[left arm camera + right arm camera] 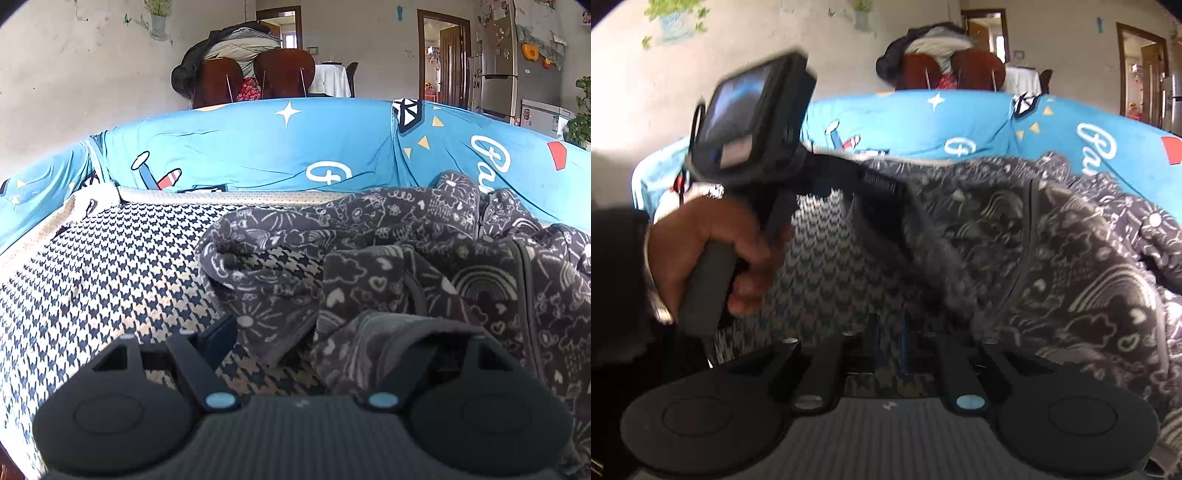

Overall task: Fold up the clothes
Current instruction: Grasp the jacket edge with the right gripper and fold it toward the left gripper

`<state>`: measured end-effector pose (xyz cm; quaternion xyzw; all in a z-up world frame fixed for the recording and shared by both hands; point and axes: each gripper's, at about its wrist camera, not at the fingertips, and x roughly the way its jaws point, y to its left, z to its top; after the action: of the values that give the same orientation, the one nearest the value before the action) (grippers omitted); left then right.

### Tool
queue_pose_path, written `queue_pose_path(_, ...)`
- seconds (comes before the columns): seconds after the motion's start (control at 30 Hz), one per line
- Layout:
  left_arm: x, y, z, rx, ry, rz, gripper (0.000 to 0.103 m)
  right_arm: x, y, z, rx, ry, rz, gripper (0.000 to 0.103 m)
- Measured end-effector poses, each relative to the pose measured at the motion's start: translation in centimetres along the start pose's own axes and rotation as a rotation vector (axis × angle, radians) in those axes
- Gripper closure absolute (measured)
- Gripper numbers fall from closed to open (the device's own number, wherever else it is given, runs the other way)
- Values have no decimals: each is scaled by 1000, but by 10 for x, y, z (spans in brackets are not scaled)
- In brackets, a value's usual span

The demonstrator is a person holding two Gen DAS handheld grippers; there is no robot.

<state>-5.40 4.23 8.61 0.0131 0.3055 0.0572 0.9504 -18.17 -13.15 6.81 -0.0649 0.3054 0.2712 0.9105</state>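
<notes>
A dark grey garment (388, 258) with white doodle print lies crumpled on the houndstooth seat cover (110, 277), filling the right half of the left wrist view. My left gripper (310, 332) stands open at its near edge. A fold of the cloth drapes over the right finger, and the left finger (218, 332) is bare, with seat cover showing beside it. In the right wrist view the garment (1052, 258) lies to the right. My right gripper (888, 328) is shut, with only seat cover showing at its tips. A person's hand (713, 251) holds the left gripper, which reaches into the cloth.
The sofa's back and arm wear a blue printed cover (277, 147). Behind it stand two wooden chairs (251, 77) piled with clothes, plus a doorway (443, 55) and a fridge (498, 62) to the right. Bare houndstooth seat lies to the left of the garment.
</notes>
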Motion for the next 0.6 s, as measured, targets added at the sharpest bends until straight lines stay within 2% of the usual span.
queue_pose_path(0.07,-1,1,4,2,-5,-3,26,9,-3,-2,10,31,-34,93)
queue_pose_path(0.17,-3,5,10,-2,-12,-4,26,15,-14,-2,23,30,-116,93)
queue_pose_path(0.3,-6,10,19,-10,-34,2,25,11,-28,6,17,-37,-206,93)
queue_pose_path(0.47,-3,15,34,-2,-54,6,24,17,-48,20,18,-59,-252,92)
queue_pose_path(0.5,-2,15,36,2,-56,7,24,21,-52,23,16,-54,-241,90)
queue_pose_path(0.57,1,15,41,11,-61,8,24,26,-55,27,-9,-32,-190,78)
queue_pose_path(0.6,2,15,43,14,-63,9,24,28,-55,28,-25,-22,-164,68)
